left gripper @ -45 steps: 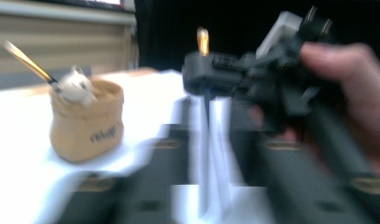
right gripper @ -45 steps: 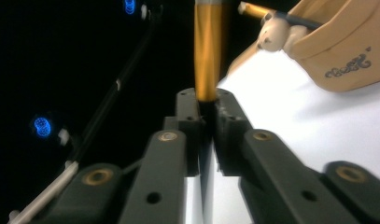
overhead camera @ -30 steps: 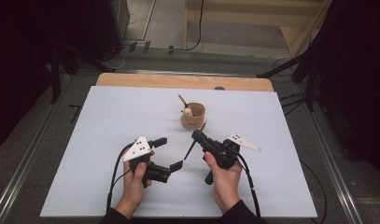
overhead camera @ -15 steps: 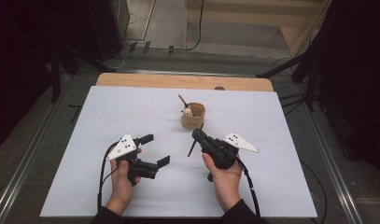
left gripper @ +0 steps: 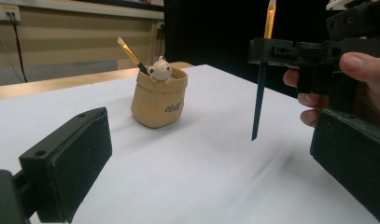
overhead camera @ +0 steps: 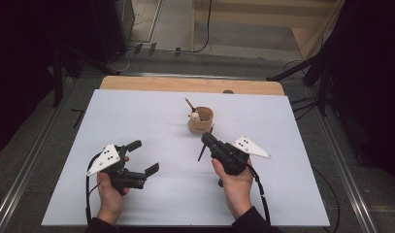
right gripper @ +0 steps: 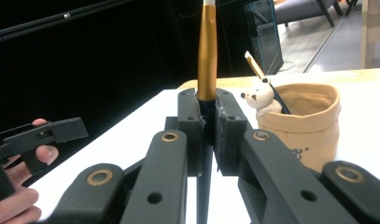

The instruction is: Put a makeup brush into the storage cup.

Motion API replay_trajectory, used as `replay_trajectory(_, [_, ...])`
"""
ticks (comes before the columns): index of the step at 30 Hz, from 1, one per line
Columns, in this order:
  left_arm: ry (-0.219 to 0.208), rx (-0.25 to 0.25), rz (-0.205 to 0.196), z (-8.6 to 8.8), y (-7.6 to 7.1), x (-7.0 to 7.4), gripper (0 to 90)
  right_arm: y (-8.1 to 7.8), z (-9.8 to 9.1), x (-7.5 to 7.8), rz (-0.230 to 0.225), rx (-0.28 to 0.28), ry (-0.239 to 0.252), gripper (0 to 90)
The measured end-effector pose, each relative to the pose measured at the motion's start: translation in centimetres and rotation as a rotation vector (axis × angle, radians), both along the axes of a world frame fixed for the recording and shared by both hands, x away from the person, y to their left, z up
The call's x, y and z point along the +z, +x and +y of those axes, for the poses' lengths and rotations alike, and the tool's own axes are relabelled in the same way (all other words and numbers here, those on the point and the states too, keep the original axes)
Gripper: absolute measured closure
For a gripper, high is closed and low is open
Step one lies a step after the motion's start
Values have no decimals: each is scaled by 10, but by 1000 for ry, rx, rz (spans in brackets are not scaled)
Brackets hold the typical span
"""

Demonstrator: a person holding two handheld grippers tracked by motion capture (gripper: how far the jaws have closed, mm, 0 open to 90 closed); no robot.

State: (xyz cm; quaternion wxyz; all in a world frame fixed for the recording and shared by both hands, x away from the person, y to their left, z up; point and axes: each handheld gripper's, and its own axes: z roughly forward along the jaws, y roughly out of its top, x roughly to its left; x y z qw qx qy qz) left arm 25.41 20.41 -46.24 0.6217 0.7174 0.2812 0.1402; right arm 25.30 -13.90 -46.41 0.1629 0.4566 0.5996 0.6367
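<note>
- Our right hand-held gripper (overhead camera: 210, 141) is clenched on a pencil (left gripper: 259, 105), which hangs upright with its dark tip pointing down, above the table (overhead camera: 151, 111) and not touching it.
- In the right gripper view the jaws press on the pencil's dark shaft just below its gold band (right gripper: 207, 56).
- Our left hand-held gripper (overhead camera: 142, 156) is released, jaws wide apart and holding nothing, well to the left of the pencil.
- Just beyond the right hand-held gripper stands a tan pouch-shaped cup (overhead camera: 201, 121), already holding a second pencil (left gripper: 131, 55) and a small white bear figure (right gripper: 261, 98).
- We judge the pick-up done; what is left is to carry the pencil over the cup's mouth and drop it in.
- Compared with a second ago, our left hand-held gripper has drawn back toward the near left edge, while the right one has barely moved.
</note>
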Motion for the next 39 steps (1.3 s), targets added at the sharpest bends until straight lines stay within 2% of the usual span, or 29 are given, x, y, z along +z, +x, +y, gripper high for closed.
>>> replay_trajectory(7, [26, 31, -18, 23, -8, 2, 0, 3, -2, -1, -11, -8, -15, 841])
replay_trajectory(9, [34, 89, -21, 30, -11, 3, 0, 3, -2, 0, -12, -10, -15, 841])
replay_trajectory(11, [21, 84, -13, 37, -12, 2, 0, 4, -2, 0, -16, -11, -21, 841])
replay_trajectory(13, [27, 88, -14, 42, -14, 2, 0, 5, -1, 0, -10, -8, -20, 841])
replay_trajectory(17, [14, 124, -12, 52, -15, 1, 0, 4, -1, 0, -14, -11, -29, 841])
replay_trajectory(19, [27, 165, -17, 55, -17, 0, 0, 3, -3, 0, -16, -12, -30, 841])
replay_trajectory(23, [32, 179, -27, 61, -19, -1, 0, 3, -6, 0, -19, -20, -34, 841])
replay_trajectory(25, [46, 217, -35, 62, -22, 0, 0, 3, -7, 0, -17, -22, -32, 840])
replay_trajectory(30, [43, 226, -36, 67, -24, -1, 0, 4, -8, 1, -27, -21, -33, 841])
replay_trajectory(33, [24, 228, -29, 70, -23, -2, 0, 4, -7, 2, -34, -19, -48, 841])
replay_trajectory(39, [26, 251, -17, 72, -22, -6, 0, 5, -7, 2, -43, -22, -65, 841])
